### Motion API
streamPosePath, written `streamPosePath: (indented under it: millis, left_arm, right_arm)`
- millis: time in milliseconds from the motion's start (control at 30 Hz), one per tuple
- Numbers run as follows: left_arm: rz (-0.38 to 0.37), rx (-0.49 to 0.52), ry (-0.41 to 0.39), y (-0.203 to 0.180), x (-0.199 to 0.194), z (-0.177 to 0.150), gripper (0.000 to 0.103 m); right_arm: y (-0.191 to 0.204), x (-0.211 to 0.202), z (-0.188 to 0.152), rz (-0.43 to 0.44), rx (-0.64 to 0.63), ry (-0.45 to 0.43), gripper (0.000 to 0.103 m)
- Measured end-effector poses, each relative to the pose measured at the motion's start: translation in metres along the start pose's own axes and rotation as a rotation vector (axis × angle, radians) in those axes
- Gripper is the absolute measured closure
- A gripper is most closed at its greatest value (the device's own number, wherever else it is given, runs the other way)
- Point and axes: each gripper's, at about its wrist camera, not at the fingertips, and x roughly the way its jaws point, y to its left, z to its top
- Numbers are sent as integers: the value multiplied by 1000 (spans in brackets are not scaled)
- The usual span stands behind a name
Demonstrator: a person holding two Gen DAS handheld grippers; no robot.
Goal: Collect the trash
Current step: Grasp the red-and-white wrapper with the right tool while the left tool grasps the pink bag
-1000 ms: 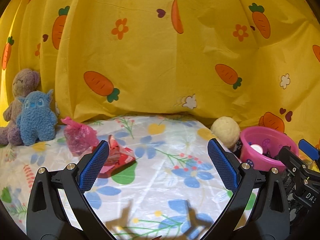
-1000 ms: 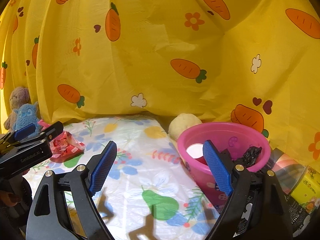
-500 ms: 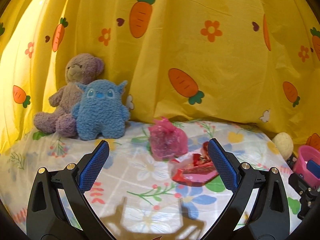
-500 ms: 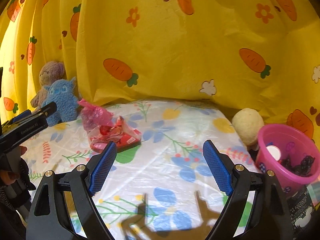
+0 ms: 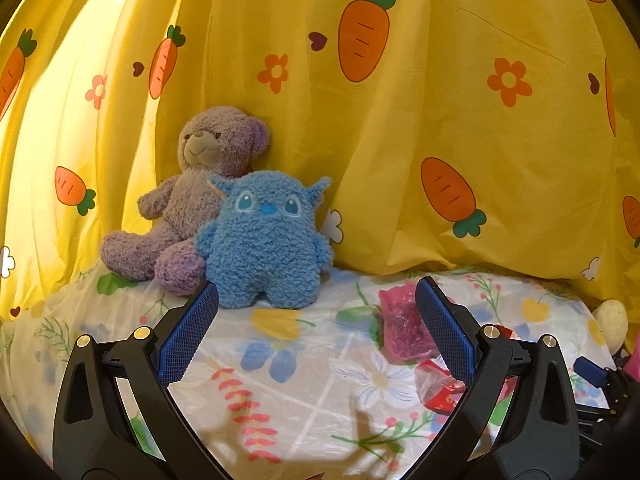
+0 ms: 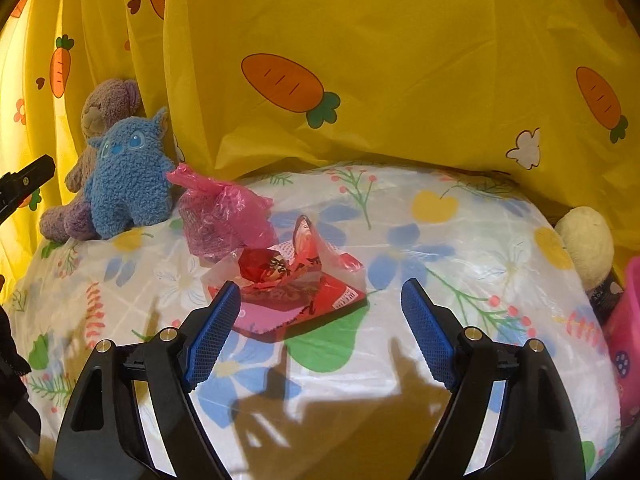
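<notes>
A crumpled pink plastic bag (image 6: 224, 216) lies on the flowered table cover, and a red snack wrapper (image 6: 296, 292) lies just in front of it. My right gripper (image 6: 320, 334) is open and empty, hovering right before the wrapper. In the left wrist view the pink bag (image 5: 402, 330) and the red wrapper (image 5: 440, 388) sit behind the right finger of my left gripper (image 5: 316, 330), which is open and empty. The pink bin (image 6: 626, 320) shows only as a sliver at the right edge.
A purple teddy bear (image 5: 192, 196) and a blue plush monster (image 5: 264, 244) sit at the back left against the yellow carrot curtain (image 5: 440, 100). A cream ball (image 6: 586, 246) lies at the right, near the bin. The left gripper's tip (image 6: 24, 184) shows at the left edge.
Both grippers have swung left, away from the pink bin. The right gripper now faces the red wrapper and pink bag; the left now faces the plush toys. Both stayed open.
</notes>
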Motion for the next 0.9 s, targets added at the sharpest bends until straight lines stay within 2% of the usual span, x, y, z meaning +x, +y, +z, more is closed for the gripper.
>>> streamPosePath:
  millis: [200, 267, 333, 367, 433, 500, 700, 900]
  left_arm:
    - [-37, 32, 47, -13, 24, -15, 6]
    - [-55, 40, 54, -19, 30, -20, 6]
    - [-74, 50, 58, -25, 35, -24, 6]
    - [-82, 55, 59, -28, 38, -26, 6]
    - [-100, 66, 66, -36, 43, -29, 6]
    - [-115, 69, 69, -43, 47, -31, 6]
    - [-134, 102, 66, -69, 70, -35, 6]
    - [-147, 99, 136, -90, 108, -45, 6]
  right_arm:
    - [5, 40, 7, 6, 8, 50, 40]
    - [6, 51, 6, 13, -1, 77, 53]
    - [7, 57, 5, 17, -10, 99, 71]
    - [6, 60, 4, 21, -12, 105, 76]
    - [5, 63, 3, 24, -16, 110, 92]
    - [0, 62, 3, 21, -13, 96, 100]
    - [-25, 37, 9, -25, 25, 7, 102]
    - [-55, 11, 9, -54, 59, -53, 102]
